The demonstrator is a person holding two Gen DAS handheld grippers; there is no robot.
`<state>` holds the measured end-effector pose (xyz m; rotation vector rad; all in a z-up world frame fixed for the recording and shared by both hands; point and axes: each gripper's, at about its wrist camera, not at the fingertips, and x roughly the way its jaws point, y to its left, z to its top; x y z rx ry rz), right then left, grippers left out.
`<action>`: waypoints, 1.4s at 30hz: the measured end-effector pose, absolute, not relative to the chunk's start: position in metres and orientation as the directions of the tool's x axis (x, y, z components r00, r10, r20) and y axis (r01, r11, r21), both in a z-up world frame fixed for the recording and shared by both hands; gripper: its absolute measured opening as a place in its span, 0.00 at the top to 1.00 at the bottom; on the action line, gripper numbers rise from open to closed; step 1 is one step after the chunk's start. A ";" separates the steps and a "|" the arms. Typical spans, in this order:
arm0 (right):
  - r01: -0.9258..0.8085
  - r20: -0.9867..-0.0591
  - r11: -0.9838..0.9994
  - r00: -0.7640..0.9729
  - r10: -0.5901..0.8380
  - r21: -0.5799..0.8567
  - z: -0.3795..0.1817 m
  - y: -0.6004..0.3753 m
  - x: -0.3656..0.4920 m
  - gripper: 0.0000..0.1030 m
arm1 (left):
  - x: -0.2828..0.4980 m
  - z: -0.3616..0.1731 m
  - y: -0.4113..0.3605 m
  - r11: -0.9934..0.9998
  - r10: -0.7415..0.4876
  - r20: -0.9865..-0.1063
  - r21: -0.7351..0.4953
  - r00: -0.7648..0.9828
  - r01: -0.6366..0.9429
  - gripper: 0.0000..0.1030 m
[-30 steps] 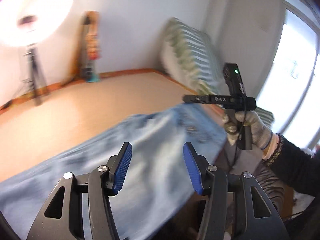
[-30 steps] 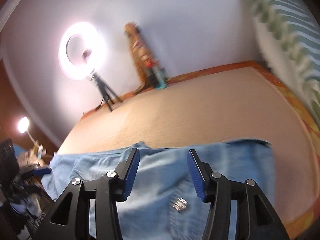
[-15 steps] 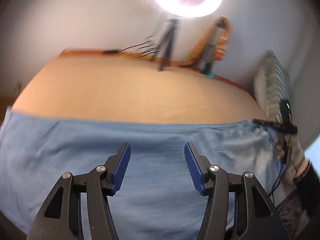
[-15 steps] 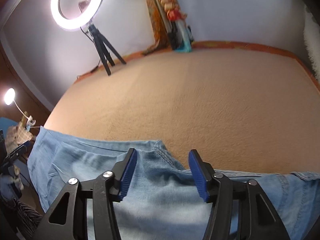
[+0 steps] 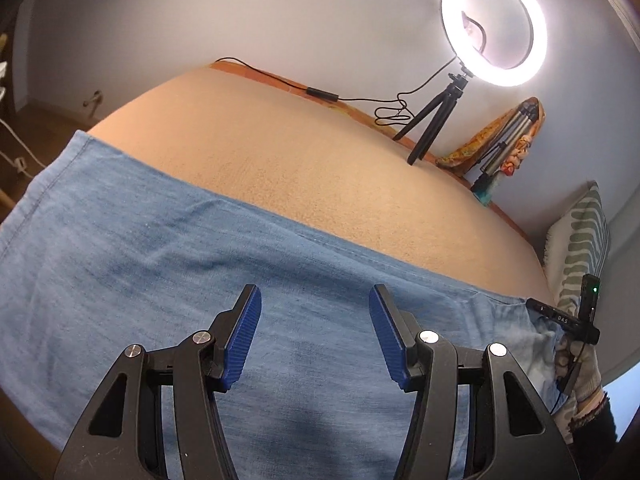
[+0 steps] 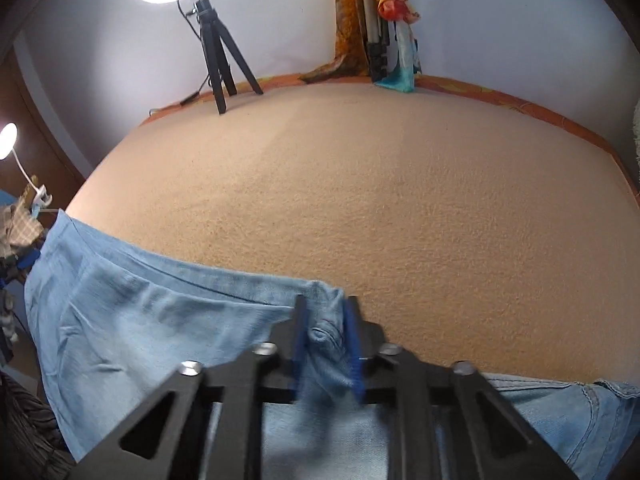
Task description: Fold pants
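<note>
Light blue denim pants (image 5: 160,260) lie stretched across the near part of a tan bed (image 5: 320,168). My left gripper (image 5: 316,320) hovers open over the middle of the cloth, with nothing pinched between its blue pads. In the right wrist view the pants (image 6: 140,320) run along the near edge. My right gripper (image 6: 326,320) is closing its jaws, and a bunched fold of denim at the far edge sits squeezed between the pads. A gloved hand (image 5: 580,364) carrying the right gripper shows at the right edge of the left wrist view.
A lit ring light on a small tripod (image 5: 494,24) stands at the far edge of the bed, with its cable (image 5: 320,94) trailing left. Beside it lean a folded tripod and patterned cloth (image 5: 508,140). A striped pillow (image 5: 580,240) lies at the right end.
The left gripper swung left along the pants and dipped toward the cloth, staying open. The right gripper sank onto the far edge of the denim and its jaws closed around a fold.
</note>
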<state>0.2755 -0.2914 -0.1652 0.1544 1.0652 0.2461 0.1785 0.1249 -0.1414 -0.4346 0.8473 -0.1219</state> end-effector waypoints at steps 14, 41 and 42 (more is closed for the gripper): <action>-0.104 -0.872 0.990 0.473 0.131 0.092 -0.178 -0.293 0.297 0.90 | 0.172 -0.121 0.161 0.896 -0.172 -0.652 -0.415 0.738 -0.157 0.47; -0.669 -0.807 0.681 0.205 0.553 0.297 -0.152 -0.055 0.298 0.63 | 0.119 -0.109 0.297 0.814 0.054 -0.611 -0.431 0.790 -0.389 0.47; -0.685 -0.822 0.674 0.193 0.536 0.278 -0.159 -0.046 0.298 0.63 | 0.121 -0.110 0.297 0.813 0.054 -0.611 -0.432 0.790 -0.390 0.47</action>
